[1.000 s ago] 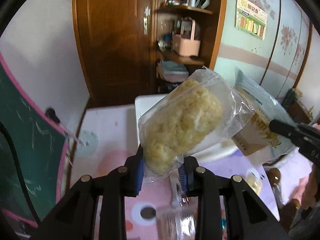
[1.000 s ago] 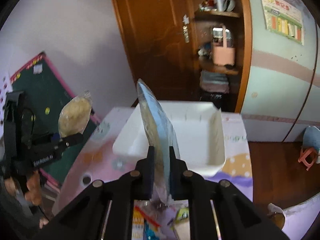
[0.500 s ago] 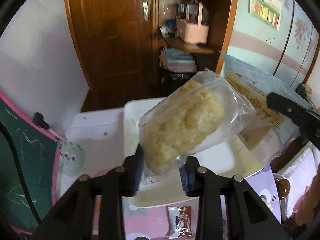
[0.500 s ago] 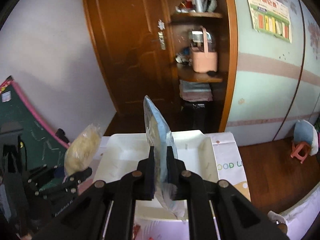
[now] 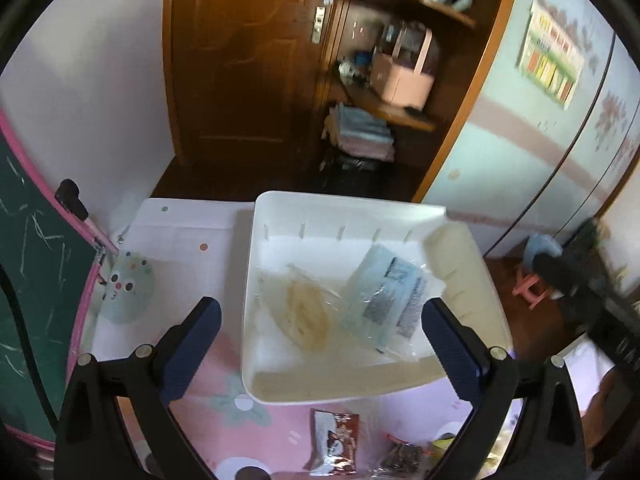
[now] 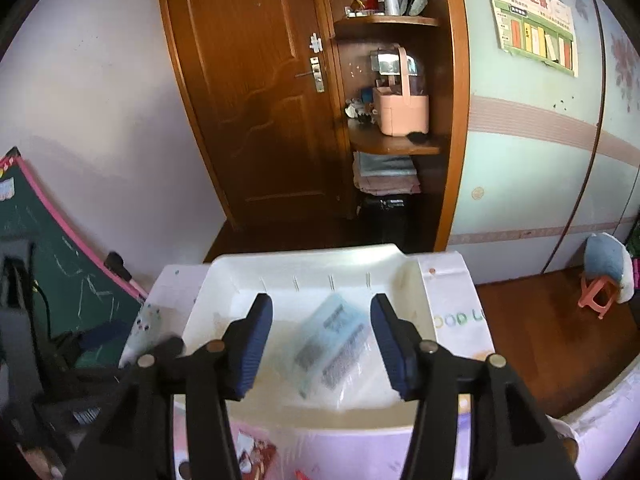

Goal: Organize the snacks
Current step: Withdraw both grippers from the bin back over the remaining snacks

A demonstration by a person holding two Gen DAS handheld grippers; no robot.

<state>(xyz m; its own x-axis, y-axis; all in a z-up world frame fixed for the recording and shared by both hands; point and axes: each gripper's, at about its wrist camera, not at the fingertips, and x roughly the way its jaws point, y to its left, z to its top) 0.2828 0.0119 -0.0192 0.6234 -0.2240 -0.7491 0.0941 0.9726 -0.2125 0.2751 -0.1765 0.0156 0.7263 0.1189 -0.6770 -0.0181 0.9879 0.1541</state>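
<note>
Your left gripper and right gripper are both opening, gripping nothing. The yellow cake packet and the blue packet lie side by side inside the white bin.

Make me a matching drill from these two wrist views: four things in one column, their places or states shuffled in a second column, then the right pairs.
Things
1. clear bag of pale puffed snack
2. light blue packet
3. red-brown snack packet
4. pink caddy

Places or states
A. on the wooden shelf beside the door
B. on the pink mat, outside the white bin
C. in the bin, on its left side
D. in the bin, label side up, right of the other bag

Pairs: 1-C, 2-D, 3-B, 4-A
</note>
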